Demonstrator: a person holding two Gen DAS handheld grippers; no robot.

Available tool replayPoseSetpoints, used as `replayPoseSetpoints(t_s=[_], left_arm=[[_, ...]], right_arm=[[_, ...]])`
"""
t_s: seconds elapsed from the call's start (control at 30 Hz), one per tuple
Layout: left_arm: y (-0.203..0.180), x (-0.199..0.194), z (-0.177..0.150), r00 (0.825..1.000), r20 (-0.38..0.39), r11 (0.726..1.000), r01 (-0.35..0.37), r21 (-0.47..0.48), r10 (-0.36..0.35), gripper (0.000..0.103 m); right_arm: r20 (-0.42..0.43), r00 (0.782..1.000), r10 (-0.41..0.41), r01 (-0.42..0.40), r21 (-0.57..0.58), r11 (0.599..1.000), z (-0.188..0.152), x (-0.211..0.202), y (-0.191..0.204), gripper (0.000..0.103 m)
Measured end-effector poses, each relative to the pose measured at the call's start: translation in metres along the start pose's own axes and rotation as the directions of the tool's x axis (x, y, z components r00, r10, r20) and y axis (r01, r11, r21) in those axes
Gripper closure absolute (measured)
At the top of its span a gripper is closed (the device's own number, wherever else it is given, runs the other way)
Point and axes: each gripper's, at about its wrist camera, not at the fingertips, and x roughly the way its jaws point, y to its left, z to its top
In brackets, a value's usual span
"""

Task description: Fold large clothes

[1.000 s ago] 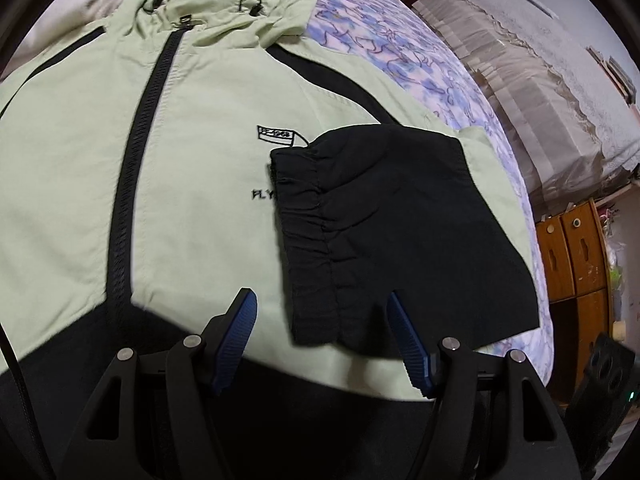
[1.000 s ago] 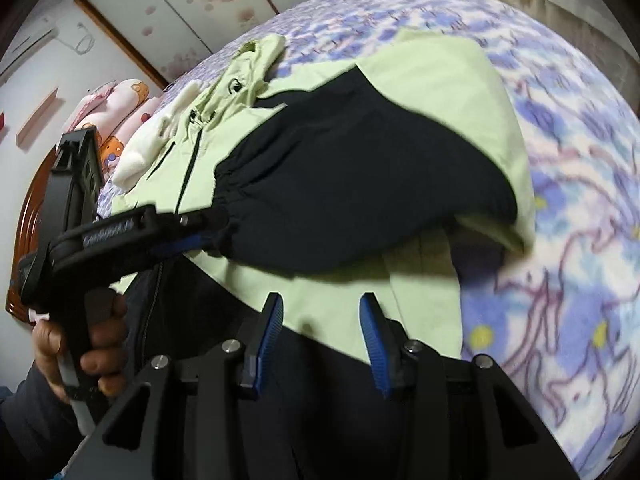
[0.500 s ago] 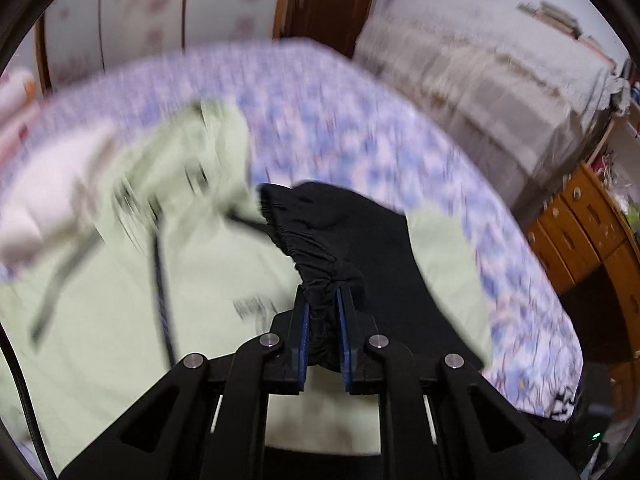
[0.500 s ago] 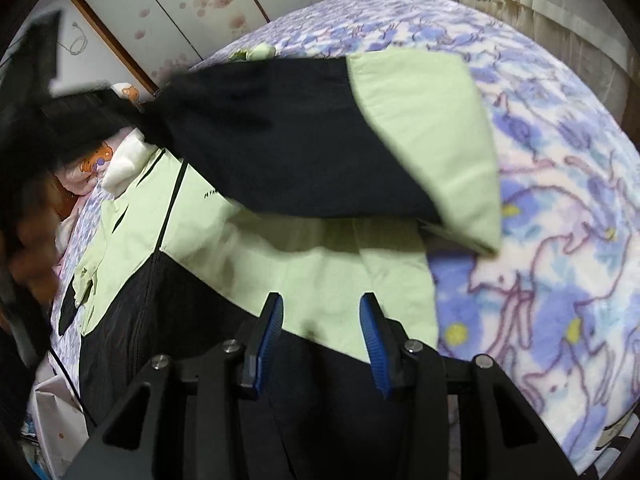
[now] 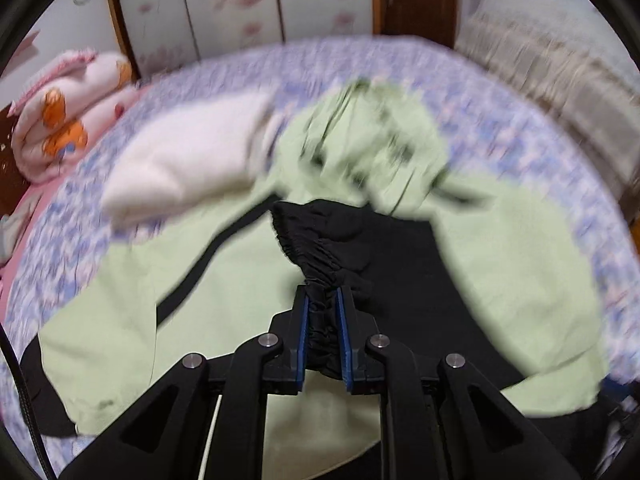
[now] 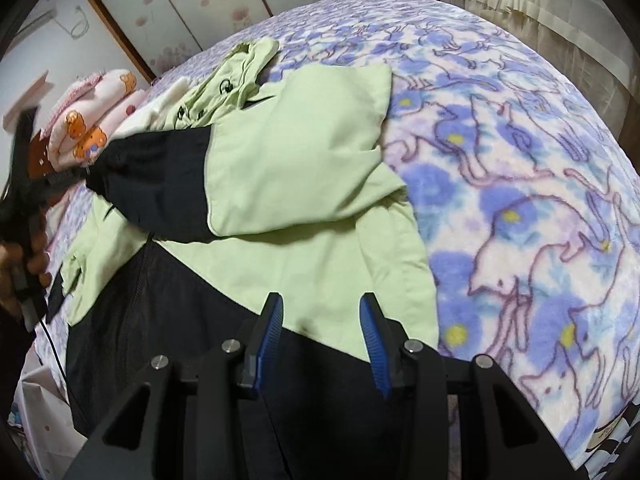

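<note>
gripping black cuff (image 5: 316, 248), left tool (image 5: 323, 322)

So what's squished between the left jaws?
The gathered black elastic cuff of the green-and-black jacket's sleeve, pinched in the left gripper. The left wrist view shows it.

Jacket hood (image 5: 372, 136) smeared by motion blur, cuff end (image 5: 322, 320) hidden between pads, floral blanket (image 5: 500, 120) blurred

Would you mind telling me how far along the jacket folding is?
Early. The jacket lies zipped, front up on the bed. The left gripper is shut on the black cuff, carrying that sleeve across the chest. The right gripper hovers open. Other sleeve, hood, body remain.
</note>
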Motion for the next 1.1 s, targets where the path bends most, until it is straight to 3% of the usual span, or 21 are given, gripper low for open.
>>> replayPoseSetpoints(t_s=[0.07, 0.17, 0.27, 0.4, 0.57, 0.73, 0.8, 0.87, 0.93, 0.97, 1.0, 1.03, 1.1], left_arm=[[0.011, 0.023, -0.012, 0.997, -0.081, 1.000, -0.002, -0.009, 0.001, 0.075], [0.029, 0.045, -0.021, 0.987, -0.147, 0.996, 0.054, -0.075, -0.065, 0.055], [0.045, 0.057, -0.017, 0.976, -0.164, 0.978, 0.114, -0.176, -0.143, 0.046], [0.058, 0.077, -0.004, 0.973, -0.149, 0.964, 0.140, -0.228, -0.176, 0.044], [0.060, 0.103, 0.011, 0.971, -0.148, 0.964, 0.156, -0.218, -0.190, 0.041], [0.053, 0.112, 0.021, 0.969, -0.140, 0.966, 0.177, -0.190, -0.205, 0.041], [0.051, 0.111, 0.025, 0.968, -0.134, 0.966, 0.187, -0.180, -0.213, 0.048], [0.049, 0.111, 0.030, 0.963, -0.127, 0.962, 0.214, -0.170, -0.237, 0.066], [0.049, 0.111, 0.035, 0.956, -0.126, 0.954, 0.242, -0.174, -0.265, 0.069], [0.048, 0.111, 0.037, 0.956, -0.121, 0.955, 0.243, -0.172, -0.266, 0.071], [0.047, 0.110, 0.041, 0.957, -0.114, 0.955, 0.246, -0.165, -0.267, 0.072], [0.046, 0.108, 0.044, 0.958, -0.102, 0.955, 0.250, -0.160, -0.268, 0.073], [0.042, 0.102, 0.050, 0.960, -0.052, 0.953, 0.265, -0.147, -0.275, 0.073]], right_arm=[[-0.016, 1.000, -0.010, 0.010, -0.015, 1.000, 0.001, 0.004, 0.002, 0.063], [-0.021, 1.000, -0.011, 0.010, -0.023, 1.000, 0.006, 0.005, 0.004, 0.063], [-0.009, 1.000, 0.003, -0.003, -0.021, 1.000, 0.017, 0.001, 0.007, 0.063], [0.024, 0.999, 0.027, -0.027, 0.008, 1.000, 0.044, -0.009, 0.003, 0.054], [0.074, 0.996, -0.041, 0.036, 0.065, 0.997, 0.105, 0.001, -0.025, 0.047], [-0.017, 0.999, -0.029, 0.032, 0.168, 0.985, 0.164, 0.061, -0.061, 0.047], [-0.057, 0.998, -0.011, 0.022, 0.205, 0.979, 0.178, 0.086, -0.070, 0.047], [-0.074, 0.997, 0.013, 0.006, 0.245, 0.969, 0.186, 0.102, -0.076, 0.047], [-0.071, 0.997, 0.026, -0.007, 0.255, 0.967, 0.190, 0.110, -0.077, 0.047], [-0.073, 0.997, 0.025, -0.007, 0.241, 0.970, 0.192, 0.111, -0.075, 0.049], [-0.066, 0.998, 0.015, -0.001, 0.213, 0.977, 0.193, 0.111, -0.072, 0.060], [-0.056, 0.998, -0.008, 0.018, 0.172, 0.985, 0.195, 0.108, -0.066, 0.097], [0.001, 0.998, -0.056, 0.055, 0.134, 0.989, 0.198, 0.095, -0.061, 0.097]])
